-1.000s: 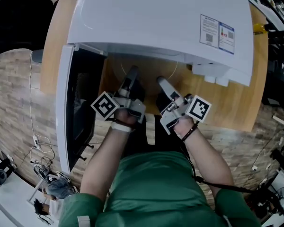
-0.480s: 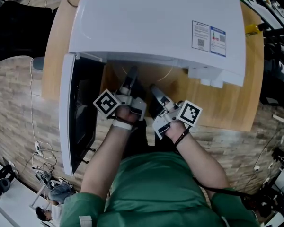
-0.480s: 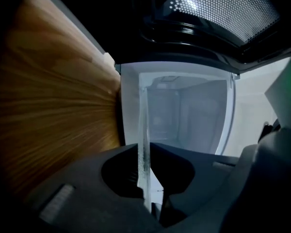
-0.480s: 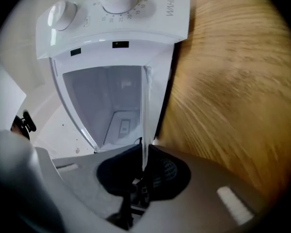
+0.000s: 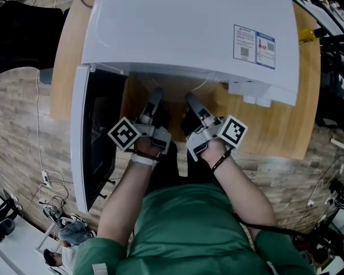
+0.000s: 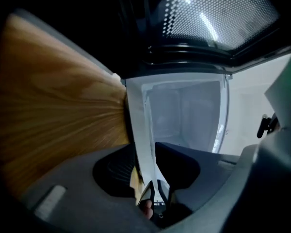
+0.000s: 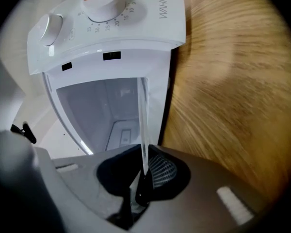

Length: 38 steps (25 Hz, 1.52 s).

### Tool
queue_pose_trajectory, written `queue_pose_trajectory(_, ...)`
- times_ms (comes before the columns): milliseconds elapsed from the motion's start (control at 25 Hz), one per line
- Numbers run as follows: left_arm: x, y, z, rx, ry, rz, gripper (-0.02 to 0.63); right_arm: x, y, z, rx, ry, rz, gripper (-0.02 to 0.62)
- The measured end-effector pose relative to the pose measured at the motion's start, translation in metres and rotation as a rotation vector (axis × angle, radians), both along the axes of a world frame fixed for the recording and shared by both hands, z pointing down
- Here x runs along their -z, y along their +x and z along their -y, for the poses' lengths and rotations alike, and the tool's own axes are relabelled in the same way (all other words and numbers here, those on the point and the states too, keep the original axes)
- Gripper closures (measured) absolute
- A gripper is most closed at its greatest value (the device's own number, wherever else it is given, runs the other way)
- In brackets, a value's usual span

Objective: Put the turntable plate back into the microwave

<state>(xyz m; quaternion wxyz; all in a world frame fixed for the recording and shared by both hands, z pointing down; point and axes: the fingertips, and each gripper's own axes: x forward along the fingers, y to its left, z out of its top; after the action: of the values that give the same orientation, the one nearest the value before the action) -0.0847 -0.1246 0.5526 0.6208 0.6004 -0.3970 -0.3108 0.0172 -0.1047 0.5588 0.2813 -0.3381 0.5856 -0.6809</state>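
Right gripper view, clear glass turntable plate (image 7: pixel 143 125), thin, edge-on

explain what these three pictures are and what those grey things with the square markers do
No robot here: a person holds a gripper in each hand. One camera sits on the head and looks down at the white microwave, door open, on a wooden table. The other two ride on the grippers. Each of those shows the glass plate edge-on between the jaws. The right gripper is closing on its rim; the left gripper is opening, the rim between its jaws.
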Motion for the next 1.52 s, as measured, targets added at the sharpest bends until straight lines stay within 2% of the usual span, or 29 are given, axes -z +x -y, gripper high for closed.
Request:
queue_pose_trajectory(120, 0.003, -0.006, 0.0, 0.0, 0.006, 0.028, 0.471, 0.001, 0.001, 0.006, -0.007, -0.001, 0.004, 0.56)
queue_pose_trajectory(320, 0.008, 0.005, 0.004, -0.059, 0.019, 0.065, 0.525, 0.001, 0.003, 0.014, -0.012, 0.002, 0.007, 0.56)
queue_pose_trajectory(400, 0.009, 0.006, 0.007, -0.051, 0.011, 0.065, 0.557, 0.0, 0.003, 0.018, -0.011, 0.002, 0.005, 0.56)
queue_pose_trajectory(520, 0.009, 0.007, 0.015, -0.025, 0.002, 0.041, 0.566, 0.002, 0.002, 0.025, -0.002, 0.02, -0.022, 0.56)
queue_pose_trajectory(640, 0.01, 0.009, 0.021, -0.011, -0.004, 0.025, 0.568, 0.009, 0.0, 0.026, 0.019, 0.043, -0.045, 0.479)
queue_pose_trajectory(720, 0.009, 0.009, 0.024, -0.005, -0.007, 0.02, 0.568, 0.008, 0.005, 0.02, 0.003, 0.021, -0.051, 0.477)
queue_pose_trajectory(920, 0.005, 0.008, 0.029, -0.004, -0.014, 0.031, 0.569, 0.0, 0.029, 0.019, -0.086, -0.009, -0.083, 0.558)
queue_pose_trajectory(1120, 0.01, 0.011, 0.035, 0.006, -0.006, 0.015, 0.569, 0.006, 0.024, 0.025, -0.067, 0.011, -0.093, 0.566)
queue_pose_trajectory(1200, 0.009, 0.013, 0.034, 0.002, -0.009, 0.016, 0.569, 0.01, 0.02, 0.024, -0.043, 0.029, -0.112, 0.548)
queue_pose_trajectory(1360, 0.003, 0.011, 0.032, 0.002, -0.021, 0.028, 0.569, 0.006, 0.015, 0.028, -0.029, 0.009, -0.144, 0.538)
queue_pose_trajectory(1520, 0.001, 0.009, 0.035, -0.012, -0.019, 0.058, 0.569, 0.005, 0.015, 0.033, -0.043, -0.011, -0.119, 0.571)
